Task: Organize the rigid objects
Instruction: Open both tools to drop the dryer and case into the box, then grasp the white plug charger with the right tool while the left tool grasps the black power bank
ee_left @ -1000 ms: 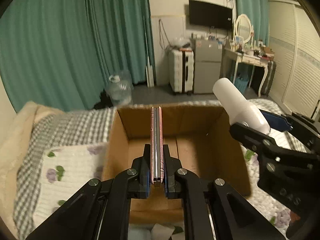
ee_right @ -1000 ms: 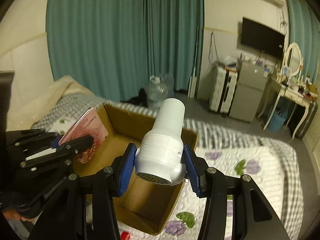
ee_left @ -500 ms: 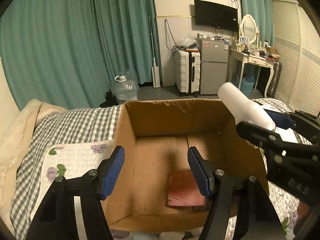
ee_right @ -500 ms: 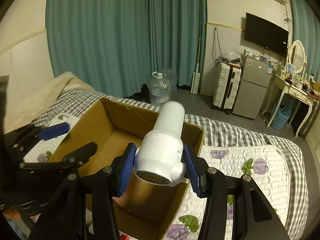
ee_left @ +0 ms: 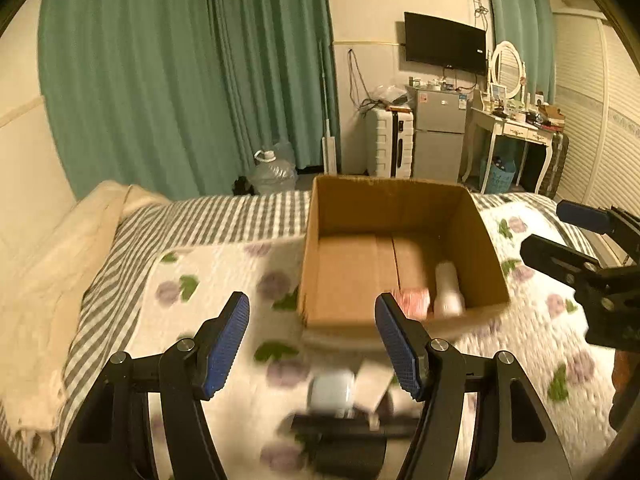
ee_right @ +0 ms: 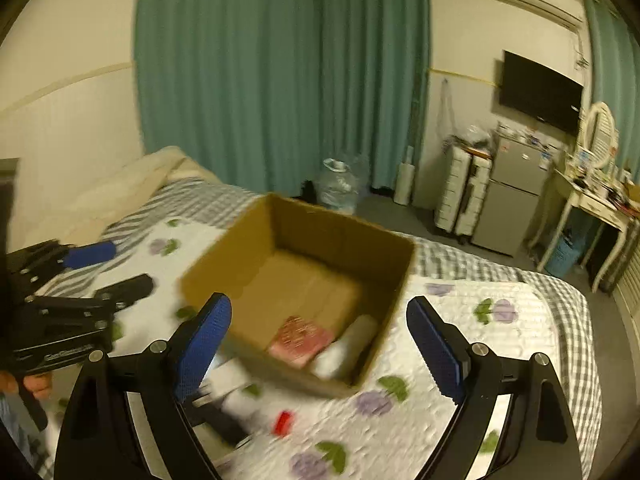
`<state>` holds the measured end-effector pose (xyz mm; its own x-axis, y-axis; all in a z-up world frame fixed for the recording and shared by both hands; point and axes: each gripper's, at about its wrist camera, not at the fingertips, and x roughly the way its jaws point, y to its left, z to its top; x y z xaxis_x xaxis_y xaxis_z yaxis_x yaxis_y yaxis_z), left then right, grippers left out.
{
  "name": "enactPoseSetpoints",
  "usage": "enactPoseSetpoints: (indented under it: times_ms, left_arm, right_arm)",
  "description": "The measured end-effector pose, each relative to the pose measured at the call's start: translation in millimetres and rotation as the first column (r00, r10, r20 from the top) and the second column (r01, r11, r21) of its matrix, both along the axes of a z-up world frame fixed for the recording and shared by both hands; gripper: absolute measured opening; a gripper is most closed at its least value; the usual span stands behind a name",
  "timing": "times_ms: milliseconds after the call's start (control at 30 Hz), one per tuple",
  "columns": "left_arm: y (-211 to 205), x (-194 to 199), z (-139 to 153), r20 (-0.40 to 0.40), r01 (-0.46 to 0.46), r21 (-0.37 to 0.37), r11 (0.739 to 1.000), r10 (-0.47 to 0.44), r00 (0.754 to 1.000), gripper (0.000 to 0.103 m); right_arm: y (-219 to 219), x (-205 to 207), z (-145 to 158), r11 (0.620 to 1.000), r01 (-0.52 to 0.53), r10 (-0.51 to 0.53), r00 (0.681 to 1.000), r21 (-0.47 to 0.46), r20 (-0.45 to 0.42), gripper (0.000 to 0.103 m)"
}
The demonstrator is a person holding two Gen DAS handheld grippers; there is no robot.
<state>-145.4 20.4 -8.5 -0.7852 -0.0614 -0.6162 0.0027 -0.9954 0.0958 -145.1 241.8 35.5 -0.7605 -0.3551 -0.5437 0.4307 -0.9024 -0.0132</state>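
Note:
An open cardboard box (ee_left: pixel 400 200) (ee_right: pixel 304 224) stands on the bed. Inside it lie a pink flat item (ee_left: pixel 416 302) (ee_right: pixel 300 338) and a white bottle (ee_left: pixel 448 286) (ee_right: pixel 346 346), side by side at the near wall. My left gripper (ee_left: pixel 312 344) is open and empty, in front of the box and to its left. My right gripper (ee_right: pixel 320 344) is open and empty, raised in front of the box. Blurred on the quilt near the box lie a white cup-like object (ee_left: pixel 332 390), a dark flat object (ee_left: pixel 340 424) and a small red item (ee_right: pixel 283 422).
The bed has a white floral quilt (ee_left: pixel 208 280) over a grey checked cover (ee_right: pixel 472 268). A cream pillow (ee_left: pixel 60 264) lies at the left. Beyond the bed are green curtains, a water jug (ee_left: pixel 272 172), a suitcase, a small fridge and a dressing table.
The left gripper opened and dropped the pink item into the box, then pulled back. The right gripper opened and released the white bottle into the box. Both moved away from the box.

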Motion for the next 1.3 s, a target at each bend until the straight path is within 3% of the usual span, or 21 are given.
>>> enactPoseSetpoints:
  times_ms: [167, 333, 467, 567, 700, 967, 1100, 1167, 1233, 1300]
  left_arm:
    - [-8.1, 40.5, -16.1, 0.024, -0.028, 0.001, 1.0, 0.028, 0.999, 0.068]
    - [-23.3, 64.7, -62.5, 0.071, -0.093, 0.067, 0.993, 0.088, 0.994, 0.068]
    - [-33.5, 59.2, -92.4, 0.135, -0.114, 0.047, 0.992, 0.107, 0.985, 0.068]
    - [-42.0, 60.2, -105.4, 0.151, -0.128, 0.041, 0.991, 0.121, 0.981, 0.068]
    - [-40.4, 61.3, -116.5, 0.178, -0.108, 0.029, 0.994, 0.101, 0.979, 0.068]
    - [-37.8, 60.1, -125.0, 0.21, -0.081, 0.05, 0.995, 0.069, 0.975, 0.068]
    - [-36.5, 59.0, -130.8, 0.231, -0.077, 0.053, 0.996, 0.063, 0.971, 0.068]
    - [-35.3, 58.8, -131.8, 0.235, -0.076, 0.045, 0.996, 0.063, 0.97, 0.068]
    - [-34.2, 59.6, -131.9, 0.234, -0.071, 0.041, 0.997, 0.059, 0.97, 0.068]
    - [-32.8, 60.7, -131.3, 0.231, -0.058, 0.045, 0.997, 0.046, 0.972, 0.068]
  right_arm:
    - [-29.3, 39.7, -29.0, 0.993, -0.114, 0.112, 0.993, 0.041, 0.039, 0.09]
    - [-58.0, 42.8, -89.4, 0.971, -0.222, 0.201, 0.959, 0.09, 0.201, 0.086]
    - [-70.3, 51.5, -124.5, 0.951, -0.273, 0.224, 0.932, 0.145, 0.285, 0.083]
    - [-77.3, 58.6, -144.3, 0.939, -0.3, 0.231, 0.913, 0.17, 0.336, 0.067]
    - [-88.7, 67.6, -167.1, 0.911, -0.343, 0.242, 0.895, 0.229, 0.375, 0.062]
    - [-105.2, 72.4, -187.9, 0.861, -0.34, 0.235, 0.925, 0.378, 0.297, 0.061]
    - [-106.8, 67.6, -191.8, 0.861, -0.327, 0.227, 0.933, 0.389, 0.28, 0.058]
    - [-103.5, 66.9, -189.5, 0.87, -0.309, 0.218, 0.94, 0.383, 0.262, 0.053]
    - [-100.9, 69.6, -181.3, 0.879, -0.296, 0.217, 0.947, 0.374, 0.238, 0.038]
    - [-90.0, 69.5, -166.0, 0.904, -0.271, 0.202, 0.952, 0.329, 0.229, 0.031]
